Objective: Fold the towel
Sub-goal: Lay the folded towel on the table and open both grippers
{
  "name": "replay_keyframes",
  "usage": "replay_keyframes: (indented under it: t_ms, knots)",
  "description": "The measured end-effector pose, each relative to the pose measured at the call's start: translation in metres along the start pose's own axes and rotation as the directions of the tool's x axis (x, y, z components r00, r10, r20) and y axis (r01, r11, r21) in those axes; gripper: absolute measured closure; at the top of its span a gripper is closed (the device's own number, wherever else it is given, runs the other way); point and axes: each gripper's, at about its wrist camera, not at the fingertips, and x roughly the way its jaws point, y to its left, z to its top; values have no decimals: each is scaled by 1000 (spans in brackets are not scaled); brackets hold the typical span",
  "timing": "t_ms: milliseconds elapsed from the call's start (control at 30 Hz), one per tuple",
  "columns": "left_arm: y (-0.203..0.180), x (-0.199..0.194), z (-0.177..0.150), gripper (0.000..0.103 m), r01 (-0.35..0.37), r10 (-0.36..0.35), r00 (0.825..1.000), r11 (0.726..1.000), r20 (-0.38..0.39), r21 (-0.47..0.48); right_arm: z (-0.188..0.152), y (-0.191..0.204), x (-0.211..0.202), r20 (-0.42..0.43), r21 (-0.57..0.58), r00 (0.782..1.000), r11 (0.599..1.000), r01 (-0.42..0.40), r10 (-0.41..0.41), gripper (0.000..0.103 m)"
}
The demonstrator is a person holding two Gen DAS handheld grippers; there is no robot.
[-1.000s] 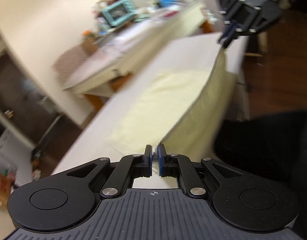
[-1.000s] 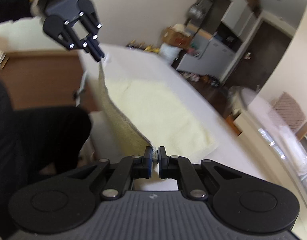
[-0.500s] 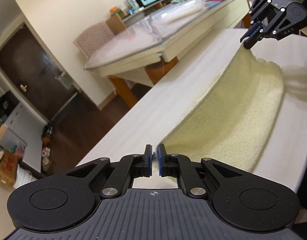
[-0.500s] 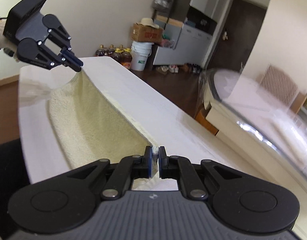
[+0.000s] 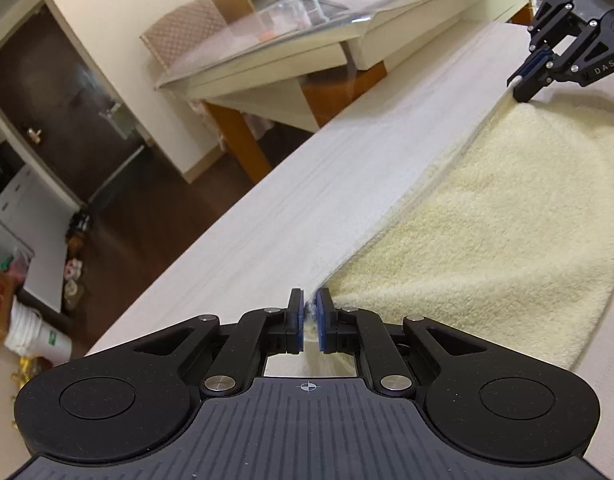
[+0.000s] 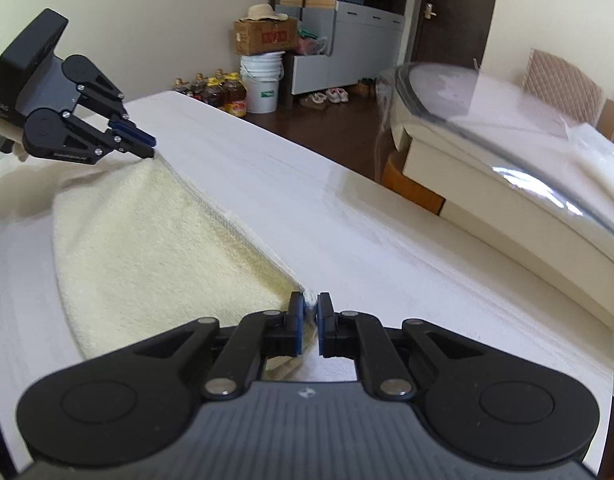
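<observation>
A pale yellow towel [image 5: 499, 216] lies doubled over on the white table [image 5: 307, 200], its held edge stretched taut between my two grippers. My left gripper [image 5: 310, 312] is shut on one corner of the towel, low over the table. My right gripper [image 6: 310, 310] is shut on the other corner of the same edge. In the left wrist view the right gripper [image 5: 525, 88] shows at the far end of the edge. In the right wrist view the towel [image 6: 139, 240] runs to the left gripper [image 6: 145, 146].
A glass-topped table [image 5: 307, 20] stands beyond the white table, with a quilted chair [image 5: 187, 32] behind it. A white bucket [image 6: 263, 84], bottles [image 6: 215, 88], a cardboard box [image 6: 265, 36] and a dark door [image 6: 451, 12] are on the floor side.
Both grippers have carried the towel's held edge from the near side across the towel and down toward the table. The lifted half now lies folded over the rest.
</observation>
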Motion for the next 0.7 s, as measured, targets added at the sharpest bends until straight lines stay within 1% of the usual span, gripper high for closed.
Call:
replay_keyframes:
  t_ms: [33, 67, 100, 133, 200, 233, 333, 367, 467, 567, 633, 700]
  knots:
    - [1, 0, -1, 91, -2, 2, 1000, 1000, 1, -7, -1, -1, 0, 7, 9, 1000, 1000, 3, -3, 89]
    - [3, 0, -1, 87, -5, 5, 1000, 1000, 2, -13, -1, -3, -1, 14, 19, 1000, 1000, 14, -14, 82]
    - [6, -2, -2, 81, -12, 12, 1000, 1000, 4, -27, -2, -5, -1, 20, 28, 999, 999, 25, -26, 75]
    - [9, -5, -4, 77, -20, 20, 1000, 999, 8, -44, -2, -6, -2, 25, 38, 999, 999, 33, -34, 75]
    - [17, -10, -7, 64, -36, 37, 999, 996, 14, -77, -3, -8, -8, 43, 60, 998, 997, 53, -56, 74]
    - [21, -13, -9, 62, -43, 45, 999, 995, 17, -94, -3, -8, -11, 50, 69, 997, 996, 60, -63, 73]
    - [32, -21, -14, 61, -67, 71, 997, 987, 25, -145, -3, -3, -21, 76, 78, 994, 995, 67, -73, 68]
    - [34, -24, -15, 59, -78, 83, 996, 985, 24, -153, -3, 0, -24, 85, 79, 994, 995, 68, -74, 64]
    - [39, -39, -25, 59, -112, 117, 993, 977, 20, -180, -3, 20, -39, 127, 89, 991, 995, 41, -52, 60]
    - [30, -51, -29, 59, -89, 95, 995, 981, 27, -171, -6, 42, -48, 158, 102, 987, 995, 0, -16, 59]
    - [13, -68, -35, 59, -44, 52, 997, 990, 62, -137, -9, 57, -52, 172, 98, 985, 995, -12, -5, 58]
    - [-4, -77, -38, 59, 8, 1, 996, 994, 90, -107, -12, 71, -53, 161, 82, 987, 996, -25, 12, 55]
